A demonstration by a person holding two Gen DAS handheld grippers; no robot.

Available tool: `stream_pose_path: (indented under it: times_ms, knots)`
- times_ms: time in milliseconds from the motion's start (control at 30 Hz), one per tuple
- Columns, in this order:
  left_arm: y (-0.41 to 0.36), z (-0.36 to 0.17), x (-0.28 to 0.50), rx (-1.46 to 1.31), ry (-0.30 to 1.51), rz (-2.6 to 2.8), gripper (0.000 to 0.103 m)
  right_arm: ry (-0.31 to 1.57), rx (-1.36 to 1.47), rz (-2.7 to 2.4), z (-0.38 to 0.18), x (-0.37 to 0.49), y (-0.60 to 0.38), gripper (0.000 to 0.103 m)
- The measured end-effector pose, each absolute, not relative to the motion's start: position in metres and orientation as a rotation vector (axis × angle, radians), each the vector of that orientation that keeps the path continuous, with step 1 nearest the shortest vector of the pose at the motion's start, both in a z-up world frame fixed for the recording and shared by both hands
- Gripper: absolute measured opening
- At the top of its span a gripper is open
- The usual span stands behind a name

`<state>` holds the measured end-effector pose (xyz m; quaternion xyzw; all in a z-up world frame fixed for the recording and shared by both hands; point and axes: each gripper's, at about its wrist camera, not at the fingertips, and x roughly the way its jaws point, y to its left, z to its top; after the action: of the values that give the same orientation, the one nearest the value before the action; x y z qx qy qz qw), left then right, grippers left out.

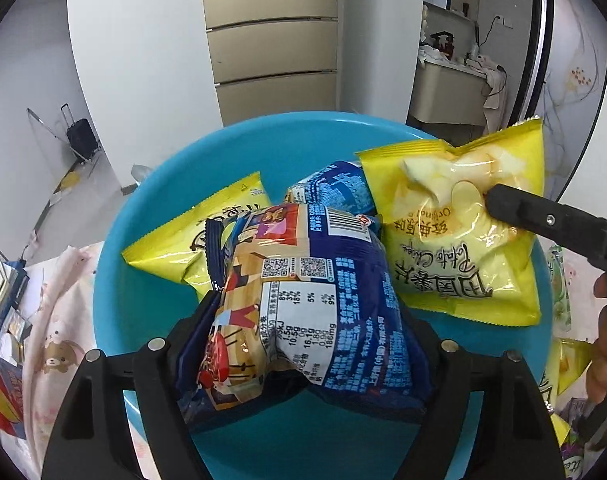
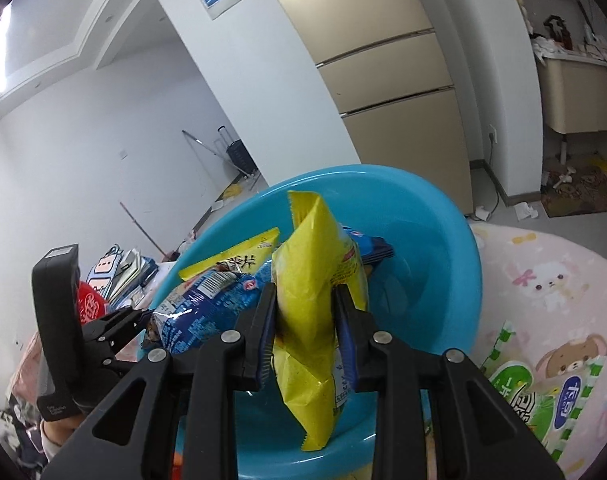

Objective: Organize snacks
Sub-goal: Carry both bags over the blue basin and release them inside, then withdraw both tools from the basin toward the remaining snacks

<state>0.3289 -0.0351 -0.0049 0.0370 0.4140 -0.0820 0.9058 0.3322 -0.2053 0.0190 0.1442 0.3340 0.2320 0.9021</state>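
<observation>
The crinkly blue foil snack packet (image 1: 303, 312) sits between the left gripper (image 1: 303, 320) and its black jaws, directly over the round turquoise plastic basin (image 1: 115, 240), its long axis running away from the camera toward the far rim. The jaws stand about half spread on either side of it; whether the pads actually press the foil I cannot tell, so this one looks ready to drop. Alongside, the right gripper (image 2: 305, 316) is pinching a glossy yellow chip bag (image 2: 315, 300) edge-on, standing upright above the same basin (two more packets already lie inside). The left is nearer the bottom; the yellow bag sits just to its right, so my guess is blue goes in first.
</observation>
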Motion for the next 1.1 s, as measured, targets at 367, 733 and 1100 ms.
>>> stream_pose_path:
  times_ms: [367, 733, 1100]
  knots:
    - [-0.025, 0.019, 0.321, -0.005, 0.779, -0.255, 0.103, 0.616, 0.341, 0.368, 0.044, 0.324, -0.225, 0.095]
    - [0.027, 0.084, 0.295, -0.336, 0.567, -0.285, 0.103, 0.410, 0.242, 0.398, 0.104, 0.283, -0.214, 0.103]
    - [0.025, 0.150, 0.241, -0.258, 0.426, -0.243, 0.103, 0.267, 0.132, 0.383, 0.150, 0.236, -0.206, 0.103]
